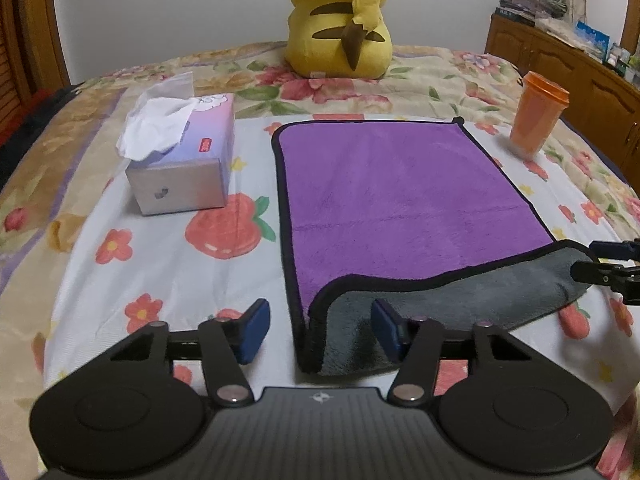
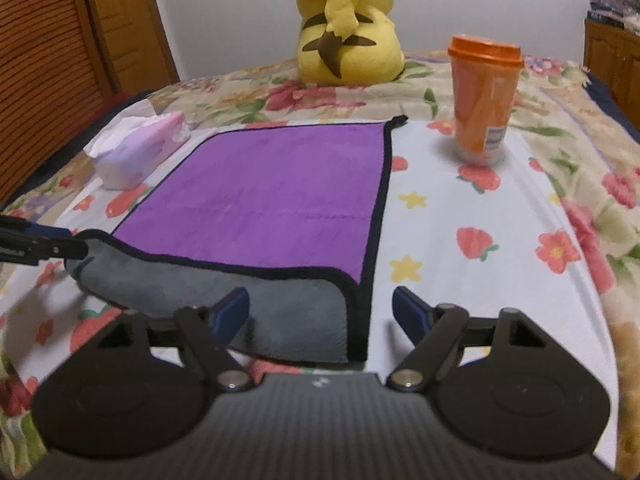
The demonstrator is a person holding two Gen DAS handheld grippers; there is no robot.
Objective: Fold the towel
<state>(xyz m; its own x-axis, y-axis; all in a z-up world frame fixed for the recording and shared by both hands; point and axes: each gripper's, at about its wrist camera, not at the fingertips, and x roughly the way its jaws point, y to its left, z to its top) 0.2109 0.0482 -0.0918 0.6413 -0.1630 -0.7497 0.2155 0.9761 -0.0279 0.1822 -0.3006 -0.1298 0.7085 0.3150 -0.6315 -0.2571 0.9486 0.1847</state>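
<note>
A purple towel (image 1: 392, 188) with a black border and a grey underside lies flat on the bed; its near edge is turned over, showing a grey strip (image 1: 460, 304). It also shows in the right wrist view (image 2: 272, 192). My left gripper (image 1: 320, 332) is open, its fingers straddling the towel's near left corner. My right gripper (image 2: 320, 316) is open, straddling the near right corner. The right gripper's fingers (image 1: 608, 264) show at the right edge of the left wrist view; the left gripper's fingers (image 2: 36, 244) show at the left edge of the right wrist view.
A tissue box (image 1: 184, 160) stands left of the towel. An orange lidded cup (image 2: 482, 100) stands to the right rear. A yellow plush toy (image 1: 344, 20) sits at the back. A wooden cabinet (image 1: 568, 68) is at far right.
</note>
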